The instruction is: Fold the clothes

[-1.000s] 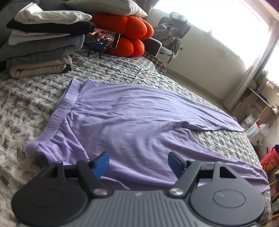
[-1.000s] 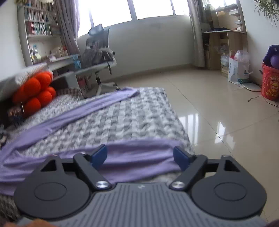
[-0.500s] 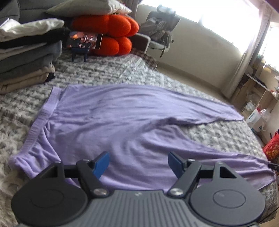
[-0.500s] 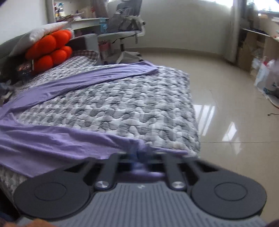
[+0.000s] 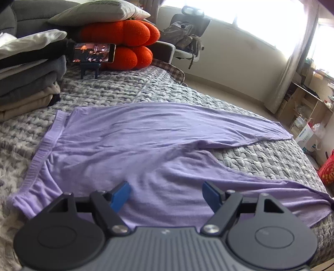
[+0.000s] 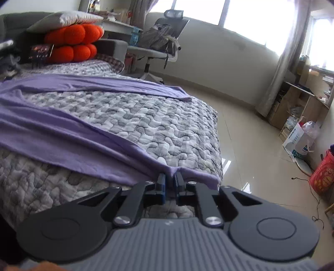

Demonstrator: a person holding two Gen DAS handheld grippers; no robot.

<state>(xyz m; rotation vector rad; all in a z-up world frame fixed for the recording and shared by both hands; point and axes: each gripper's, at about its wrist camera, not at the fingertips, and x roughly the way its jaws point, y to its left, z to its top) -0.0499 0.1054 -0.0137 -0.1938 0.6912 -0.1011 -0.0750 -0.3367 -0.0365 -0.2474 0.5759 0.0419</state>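
Purple pants [image 5: 129, 146], hem pinched in right gripper [image 6: 170, 179] jaws (just eased slightly), left gripper [image 5: 167, 192] released above.

Daylit room, windows blown out

Strong daylight poured through the windows [image 5: 261, 18], which glared to pure white in both views, and gleamed off the glossy floor [image 6: 246, 150]. Shadows stayed soft. Fisheye bending curved walls and darkened the corners; both pictures were reasonably sharp, slightly soft toward the edges.

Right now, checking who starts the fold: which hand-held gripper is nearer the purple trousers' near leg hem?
Right. The right hand-held gripper pinches the hem; the left hand-held gripper hovers open near the waistband.
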